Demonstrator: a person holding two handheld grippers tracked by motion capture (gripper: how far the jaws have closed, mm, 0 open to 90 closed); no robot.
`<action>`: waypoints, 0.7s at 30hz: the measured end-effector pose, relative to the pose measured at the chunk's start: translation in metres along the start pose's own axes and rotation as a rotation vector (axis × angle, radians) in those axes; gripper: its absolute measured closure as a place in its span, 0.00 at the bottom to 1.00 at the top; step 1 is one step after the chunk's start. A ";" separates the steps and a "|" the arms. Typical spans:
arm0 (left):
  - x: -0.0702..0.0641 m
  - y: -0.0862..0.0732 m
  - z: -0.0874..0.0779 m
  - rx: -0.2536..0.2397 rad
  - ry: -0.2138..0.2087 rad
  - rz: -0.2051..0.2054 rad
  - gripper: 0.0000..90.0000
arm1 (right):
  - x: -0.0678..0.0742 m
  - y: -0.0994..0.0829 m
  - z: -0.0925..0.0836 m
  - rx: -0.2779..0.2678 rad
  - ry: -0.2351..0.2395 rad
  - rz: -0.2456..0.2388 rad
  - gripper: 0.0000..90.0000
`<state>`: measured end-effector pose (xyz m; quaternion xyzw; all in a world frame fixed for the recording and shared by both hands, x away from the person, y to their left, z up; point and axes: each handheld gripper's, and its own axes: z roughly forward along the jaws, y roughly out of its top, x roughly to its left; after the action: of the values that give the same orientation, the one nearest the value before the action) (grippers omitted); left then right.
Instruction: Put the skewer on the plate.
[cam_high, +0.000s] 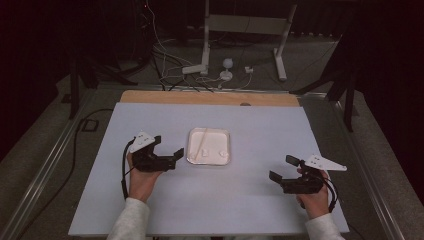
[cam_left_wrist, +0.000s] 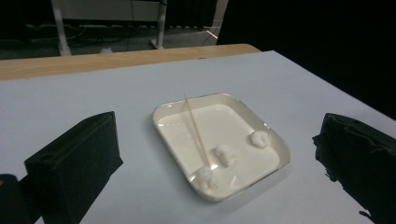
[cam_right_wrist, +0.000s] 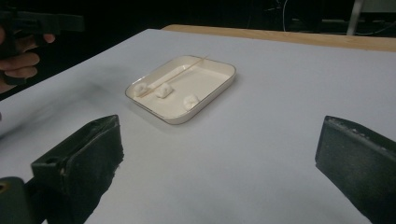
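A shallow white tray (cam_high: 218, 139) lies in the middle of the pale table. A thin wooden stick (cam_left_wrist: 196, 130) leans across it, and three small white lumps (cam_left_wrist: 224, 155) sit near one end. My left gripper (cam_high: 169, 145) stands open just left of the tray, with nothing between its jaws. My right gripper (cam_high: 281, 168) is open and empty too, farther off at the tray's near right. The right gripper view shows the tray (cam_right_wrist: 208, 77), the stick (cam_right_wrist: 180, 73) and the lumps (cam_right_wrist: 163, 91) ahead. The other hand (cam_right_wrist: 18, 60) is at its upper left.
The white table sheet (cam_high: 250, 200) ends in a wooden strip (cam_high: 210, 98) at the far edge. Beyond it are white stand legs (cam_high: 280, 55) and loose cables (cam_high: 170, 65) on the floor. A metal rail (cam_high: 45, 165) runs along the left side.
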<state>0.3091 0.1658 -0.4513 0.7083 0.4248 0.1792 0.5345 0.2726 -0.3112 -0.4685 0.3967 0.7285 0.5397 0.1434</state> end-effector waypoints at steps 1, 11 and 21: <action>0.001 -0.001 -0.005 -0.011 0.001 0.007 0.01 | 0.000 0.000 0.000 0.000 0.000 -0.001 0.01; 0.011 -0.019 -0.037 -0.056 0.039 0.060 0.01 | 0.000 -0.002 0.002 -0.003 0.005 -0.004 0.01; 0.018 -0.035 -0.054 -0.058 0.092 0.062 0.01 | 0.001 -0.002 0.001 -0.014 0.004 -0.016 0.00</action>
<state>0.2662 0.2150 -0.4670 0.6964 0.4215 0.2404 0.5287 0.2715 -0.3098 -0.4706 0.3888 0.7280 0.5446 0.1489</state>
